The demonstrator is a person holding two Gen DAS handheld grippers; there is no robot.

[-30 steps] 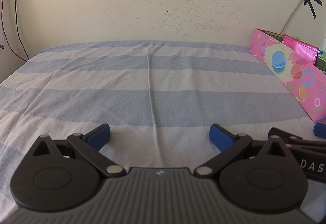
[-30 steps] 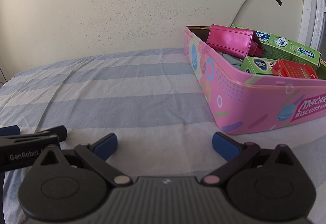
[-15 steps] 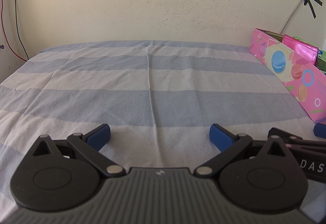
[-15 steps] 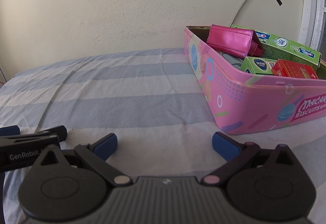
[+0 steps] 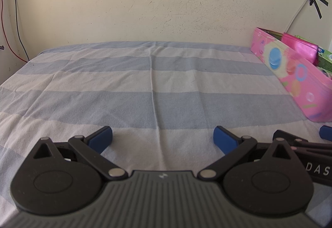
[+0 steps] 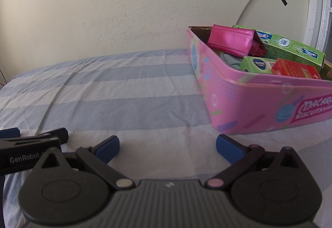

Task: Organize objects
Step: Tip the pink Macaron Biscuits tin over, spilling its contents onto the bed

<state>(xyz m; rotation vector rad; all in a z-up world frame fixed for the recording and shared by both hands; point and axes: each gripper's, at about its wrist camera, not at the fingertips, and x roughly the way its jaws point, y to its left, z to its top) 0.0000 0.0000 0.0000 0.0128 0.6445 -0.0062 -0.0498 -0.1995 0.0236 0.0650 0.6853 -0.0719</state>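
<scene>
Both the left gripper (image 5: 162, 140) and right gripper (image 6: 167, 148) rest spread and empty on the bed (image 5: 145, 83); the pink tin (image 6: 259, 103) sits ahead-right of the right fingers, near the bed's right edge.

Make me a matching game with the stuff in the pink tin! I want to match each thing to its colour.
Things:
1. wallet
2. toothpaste box
3. small box, at the near edge
4. tin

Colours:
A. green
B. red
C. pink with macaron pictures
D. shiny magenta

Pairs: 1-D, 2-A, 3-B, 4-C
</scene>
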